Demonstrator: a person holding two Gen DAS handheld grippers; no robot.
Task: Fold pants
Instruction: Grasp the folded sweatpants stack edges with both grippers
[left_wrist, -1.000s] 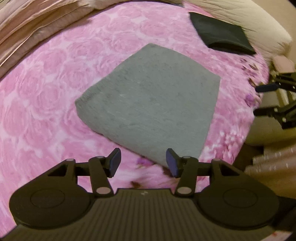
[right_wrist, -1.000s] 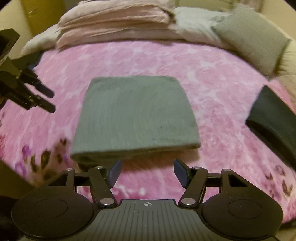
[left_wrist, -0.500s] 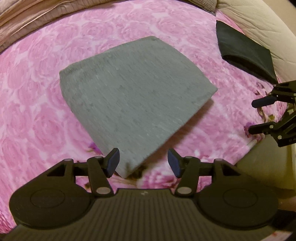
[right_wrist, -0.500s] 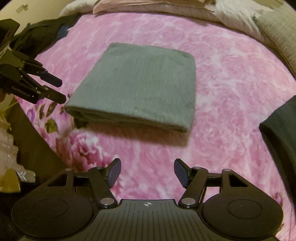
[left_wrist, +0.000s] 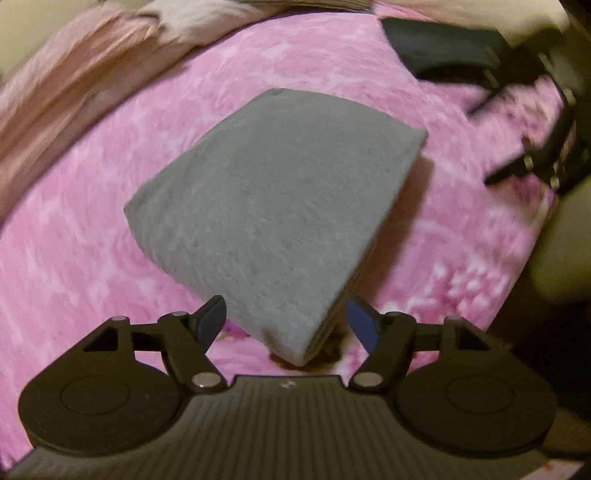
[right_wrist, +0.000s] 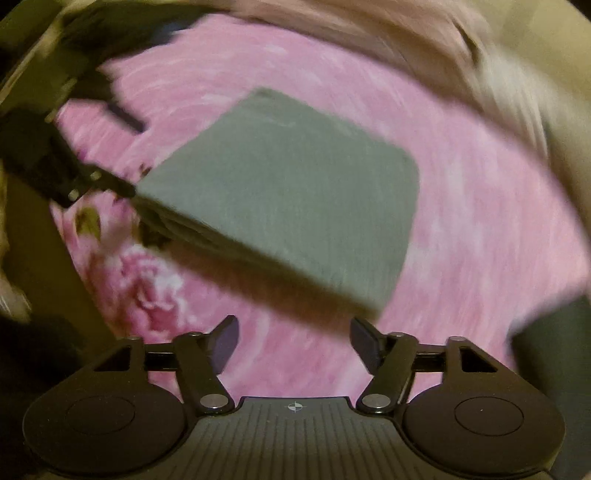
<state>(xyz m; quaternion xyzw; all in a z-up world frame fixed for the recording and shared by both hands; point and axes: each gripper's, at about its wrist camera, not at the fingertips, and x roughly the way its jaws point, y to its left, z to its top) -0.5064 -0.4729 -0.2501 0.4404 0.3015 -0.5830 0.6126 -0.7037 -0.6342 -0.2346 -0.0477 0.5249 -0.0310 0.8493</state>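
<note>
The grey pants (left_wrist: 273, 206) lie folded into a thick square on the pink rose-print bedspread (left_wrist: 92, 206). My left gripper (left_wrist: 286, 319) stands open just short of the bundle's near corner, which lies between its fingers without touching them. In the right wrist view the same grey pants (right_wrist: 291, 188) lie ahead, and my right gripper (right_wrist: 293, 336) is open over bare bedspread (right_wrist: 480, 221), a little short of the bundle's near edge. Both current views are blurred by motion. Each gripper shows in the other's view: the right gripper (left_wrist: 532, 122) at right, the left gripper (right_wrist: 88, 151) at left.
A folded black garment (left_wrist: 447, 48) lies at the far right of the bed, and its near end shows as a dark garment (right_wrist: 554, 369) at the right edge. Pinkish bedding (left_wrist: 74, 74) is heaped along the head of the bed. The bed's edge drops away at right (left_wrist: 554, 258).
Both wrist views have swung around the pants, and the bundle now looks turned corner-on. The left gripper has come closer to its near corner. Both grippers stay open.
</note>
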